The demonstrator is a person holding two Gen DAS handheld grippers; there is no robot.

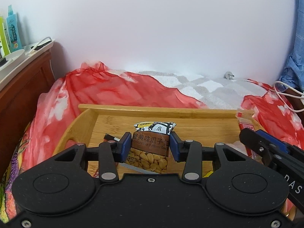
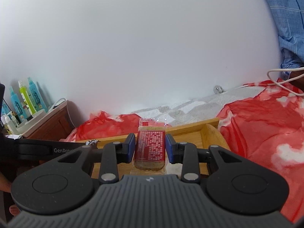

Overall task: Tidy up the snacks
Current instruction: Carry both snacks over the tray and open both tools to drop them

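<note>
My left gripper (image 1: 150, 146) is shut on a sunflower seed packet (image 1: 152, 152), brown with a clear window, held upright over the wooden tray (image 1: 152, 110). My right gripper (image 2: 150, 148) is shut on a red-wrapped cracker bar (image 2: 150, 148), held upright above the tray's right end (image 2: 209, 131). In the left wrist view the right gripper (image 1: 266, 148) enters from the right with the red bar's top (image 1: 245, 121) showing beyond it. A dark snack packet (image 1: 109, 137) lies in the tray behind the left finger.
The tray sits on a bed with a red and white cloth (image 1: 106, 87) and a grey checked blanket (image 1: 205, 87). A wooden nightstand (image 1: 24, 79) with bottles (image 1: 13, 30) stands at left. A white cable (image 1: 286, 93) and blue clothing (image 1: 298, 38) are at right.
</note>
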